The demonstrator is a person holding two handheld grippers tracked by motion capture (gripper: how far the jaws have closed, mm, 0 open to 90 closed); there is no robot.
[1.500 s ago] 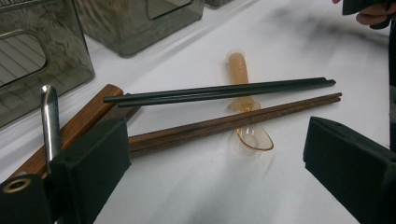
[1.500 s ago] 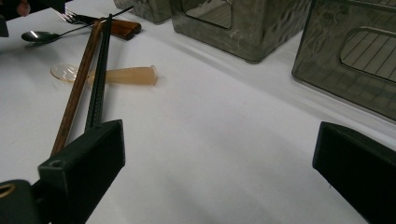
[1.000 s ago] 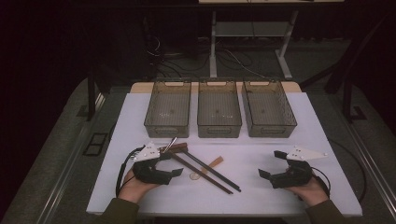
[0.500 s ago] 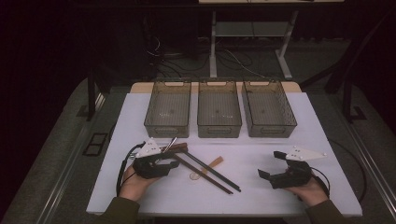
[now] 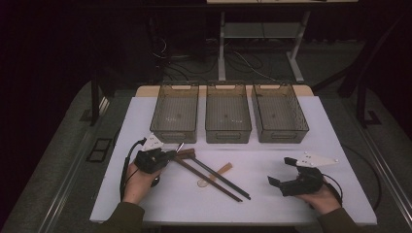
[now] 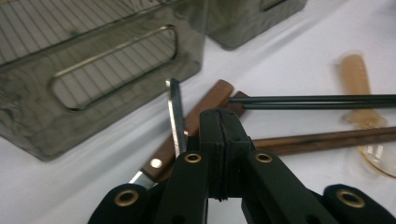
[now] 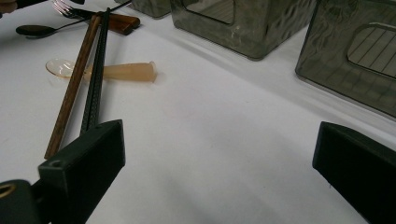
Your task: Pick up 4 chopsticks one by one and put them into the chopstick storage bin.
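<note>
White tabletop [image 5: 272, 165] runs under your hands, dark floor and cables behind it, and three smoky plastic bins [image 5: 228, 114] stand in a row along its far edge. No brand or writing can be read on anything.

Your left gripper [image 5: 170, 155] has just been closing, and in the left gripper view its jaws now meet pad to pad with nothing between them. Just past their tips lies the wooden-handled knife [image 6: 196, 122] with a metal utensil handle [image 6: 174, 116] crossing it, both in front of the leftmost bin [image 6: 93, 70]. That close view shows the knife's rivet, which the high view blurs.

Your right gripper [image 5: 278, 171] rests well apart, its jaws spread wide over bare table. Its own view picks out the black chopsticks [image 7: 95, 74], brown chopstick [image 7: 72, 88], amber plastic spoon [image 7: 107, 71] and a dark spoon [image 7: 35, 31] by a fork [image 7: 63, 8].
</note>
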